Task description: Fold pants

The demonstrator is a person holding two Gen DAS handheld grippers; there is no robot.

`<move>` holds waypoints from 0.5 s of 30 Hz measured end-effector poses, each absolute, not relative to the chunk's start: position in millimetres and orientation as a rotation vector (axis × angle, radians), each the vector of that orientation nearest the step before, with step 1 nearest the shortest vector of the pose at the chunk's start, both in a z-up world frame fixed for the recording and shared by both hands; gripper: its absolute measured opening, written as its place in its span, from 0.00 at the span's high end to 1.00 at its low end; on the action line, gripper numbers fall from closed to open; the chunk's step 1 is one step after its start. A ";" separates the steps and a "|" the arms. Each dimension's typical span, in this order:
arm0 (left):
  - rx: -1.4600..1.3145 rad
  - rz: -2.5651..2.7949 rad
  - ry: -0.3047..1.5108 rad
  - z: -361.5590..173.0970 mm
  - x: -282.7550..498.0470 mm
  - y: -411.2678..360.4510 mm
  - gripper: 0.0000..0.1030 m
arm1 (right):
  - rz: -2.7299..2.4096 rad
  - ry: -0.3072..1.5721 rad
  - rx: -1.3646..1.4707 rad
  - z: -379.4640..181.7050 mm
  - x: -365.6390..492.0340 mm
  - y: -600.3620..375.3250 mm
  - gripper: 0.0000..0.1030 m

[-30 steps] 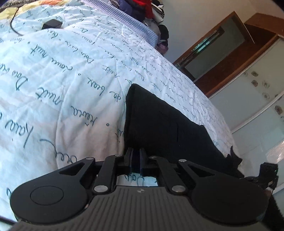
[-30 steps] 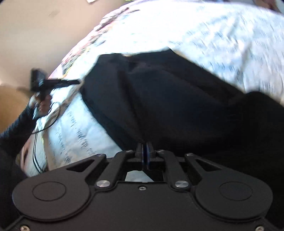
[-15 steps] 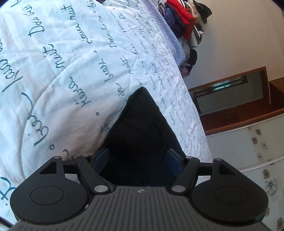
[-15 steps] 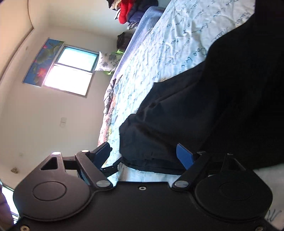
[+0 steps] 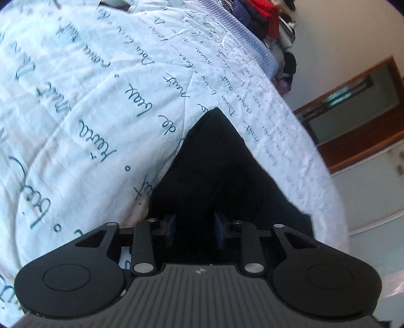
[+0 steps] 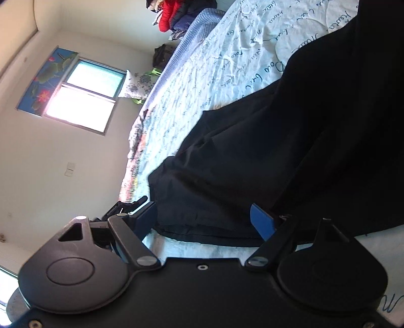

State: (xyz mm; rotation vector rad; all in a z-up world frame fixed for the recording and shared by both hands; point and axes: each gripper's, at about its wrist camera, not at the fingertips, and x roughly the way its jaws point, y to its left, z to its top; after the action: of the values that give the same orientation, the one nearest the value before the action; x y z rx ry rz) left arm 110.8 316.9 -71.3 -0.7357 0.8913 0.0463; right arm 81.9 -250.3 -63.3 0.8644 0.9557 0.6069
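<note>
Black pants (image 5: 222,171) lie folded over on a pale blue bedspread with dark script (image 5: 88,101). In the left wrist view they taper to a corner further away. My left gripper (image 5: 193,228) is open, its blue pads on either side of the near end of the cloth, gripping nothing. In the right wrist view the pants (image 6: 265,164) spread as a wide dark layer with a hem along the near edge. My right gripper (image 6: 204,220) is wide open just short of that hem and empty.
A pile of red and dark clothes (image 5: 265,17) sits at the far edge of the bed. A wooden-framed door and wardrobe (image 5: 353,113) stand to the right. A bright window (image 6: 83,98) and a patterned pillow (image 6: 136,85) show beyond the bed.
Both grippers were shut on the pants a second ago. They opened and let the cloth go. The left jaws have since narrowed a little; the right has stayed wide open.
</note>
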 end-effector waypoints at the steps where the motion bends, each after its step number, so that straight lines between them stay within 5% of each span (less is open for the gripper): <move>1: -0.673 0.056 0.891 -65.6 110.0 310.6 0.74 | 0.592 0.954 0.845 -62.0 81.0 -249.6 0.25; 5: -0.529 0.084 0.864 -47.9 102.7 296.4 0.85 | 0.549 0.965 0.881 -65.7 78.4 -258.0 0.32; 15: -0.496 0.043 0.810 -15.2 88.1 293.6 0.86 | 0.478 1.032 0.916 -66.6 74.0 -267.1 0.35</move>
State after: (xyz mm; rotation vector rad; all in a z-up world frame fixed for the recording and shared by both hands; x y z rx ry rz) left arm 88.1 293.6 -15.2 -0.4955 0.8097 0.0432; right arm 74.0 -267.1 -66.6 0.9158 1.0322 0.4783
